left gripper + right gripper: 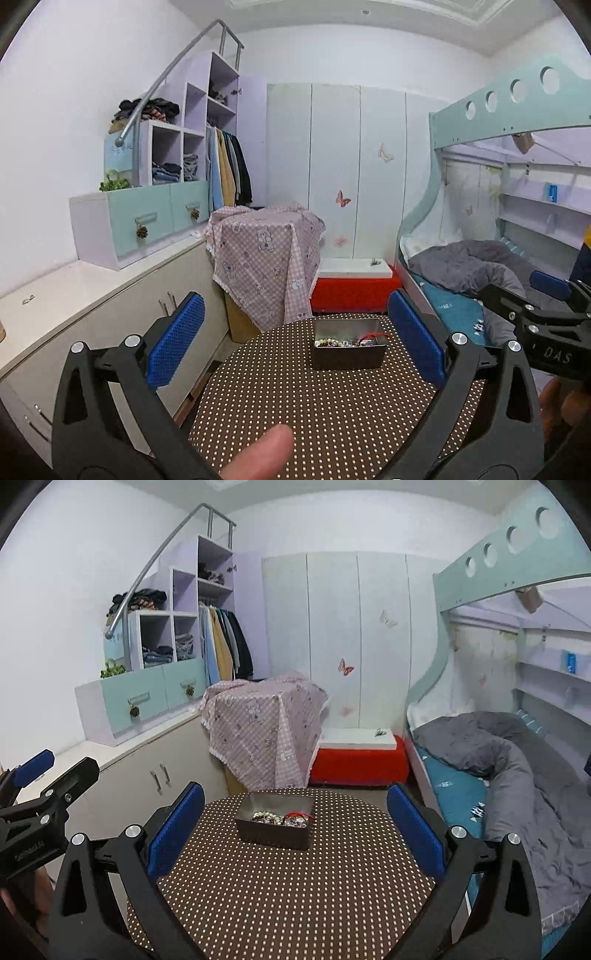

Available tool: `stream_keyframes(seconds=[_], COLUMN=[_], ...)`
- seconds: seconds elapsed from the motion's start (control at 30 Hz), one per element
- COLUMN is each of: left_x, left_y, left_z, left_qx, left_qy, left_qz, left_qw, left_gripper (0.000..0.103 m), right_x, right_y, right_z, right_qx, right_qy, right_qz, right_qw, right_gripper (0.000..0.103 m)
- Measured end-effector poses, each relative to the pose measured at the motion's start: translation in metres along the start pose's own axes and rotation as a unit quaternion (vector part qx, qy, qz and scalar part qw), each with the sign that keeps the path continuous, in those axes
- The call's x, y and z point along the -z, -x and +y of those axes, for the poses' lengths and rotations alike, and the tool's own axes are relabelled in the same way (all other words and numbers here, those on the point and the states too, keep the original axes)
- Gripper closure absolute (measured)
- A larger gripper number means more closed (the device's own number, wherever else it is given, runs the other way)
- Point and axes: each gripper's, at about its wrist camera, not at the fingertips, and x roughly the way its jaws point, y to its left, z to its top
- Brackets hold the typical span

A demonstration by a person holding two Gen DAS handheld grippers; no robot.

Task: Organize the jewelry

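A small dark metal box point(349, 350) stands on the far part of a round table with a brown white-dotted cloth point(332, 406). It holds mixed jewelry point(343, 342): pale beads, silvery pieces and a red cord. My left gripper point(295, 339) is open and empty, held above the near table, short of the box. In the right wrist view the same box point(275, 829) and jewelry point(282, 819) show, with my right gripper point(295, 819) open and empty, short of the box. Each gripper shows at the edge of the other's view.
A low counter with cabinets point(92, 306) runs along the left. A checked cloth covers a stand point(264, 258) behind the table. A red and white box point(354, 284) sits on the floor. A bunk bed with a grey quilt point(517, 775) lies to the right.
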Motion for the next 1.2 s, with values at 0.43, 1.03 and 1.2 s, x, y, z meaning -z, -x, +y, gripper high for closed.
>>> stream_keyframes(seconds=[0.43, 1.03, 1.2], left_x=[0.023, 0.034, 0.036], left_y=[0.085, 0.103, 0.103], left_z=[0.000, 0.002, 0.002], left_qx=[-0.008, -0.026, -0.028], left_qy=[-0.013, -0.005, 0.003], left_qz=[-0.047, -0.038, -0.031], left_qw=[0.9988, 0.9989, 0.9991], left_gripper=[0.006, 0.006, 0.006], right_x=[0.046, 0.052, 0.053], right_y=[0.083, 0.097, 0.098], right_z=[0.025, 0.050, 0.053], right_qx=[0.026, 0.019, 0.023], right_qy=[-0.002, 0.014, 0.018], right_qz=[-0.040, -0.052, -0.051], right_qw=[0.999, 0.998, 0.998], right_gripper=[0.007, 0.007, 0.007])
